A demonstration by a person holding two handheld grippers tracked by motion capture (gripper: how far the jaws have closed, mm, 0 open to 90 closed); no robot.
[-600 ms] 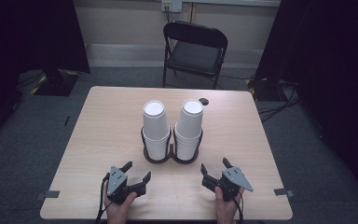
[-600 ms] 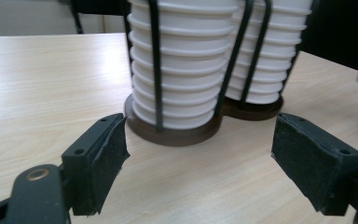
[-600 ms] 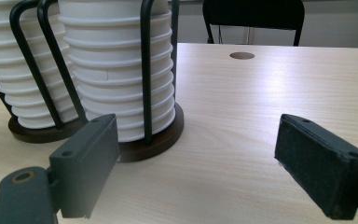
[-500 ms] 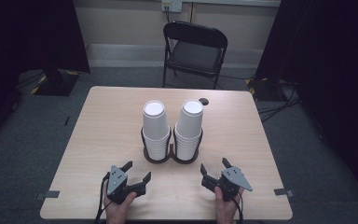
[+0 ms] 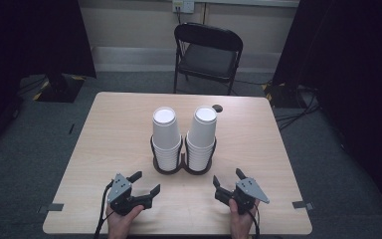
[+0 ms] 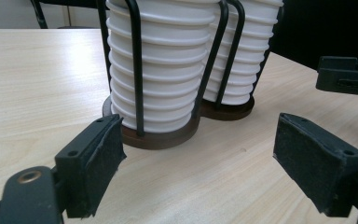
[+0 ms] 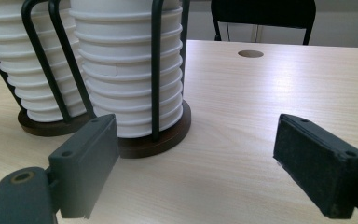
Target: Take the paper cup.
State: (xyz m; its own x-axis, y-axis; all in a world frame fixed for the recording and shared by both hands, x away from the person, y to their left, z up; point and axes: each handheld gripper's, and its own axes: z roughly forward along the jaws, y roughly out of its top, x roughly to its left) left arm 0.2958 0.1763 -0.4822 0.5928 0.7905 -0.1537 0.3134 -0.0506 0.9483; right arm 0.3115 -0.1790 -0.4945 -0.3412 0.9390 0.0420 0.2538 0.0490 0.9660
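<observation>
Two cup stacks (image 5: 184, 137) stand upside down in a twin wire holder (image 5: 183, 164) at the bench's (image 5: 109, 134) centre, and both tools sit low on the near edge. The left tool (image 5: 146, 184) is at seven o'clock from the holder, jaws apart with nothing between them; the right tool (image 5: 228, 180) is at five o'clock, jaws spread wide and just as empty. From the left gripper view the holder's wires (image 6: 137, 70) run up the outside of the cups (image 6: 168, 65), so a jaw closing low could catch a wire instead of paper. Squeeze too hard and a cup could crumple; lift only one and its neighbours may ride up, jammed, tipping the holder.
</observation>
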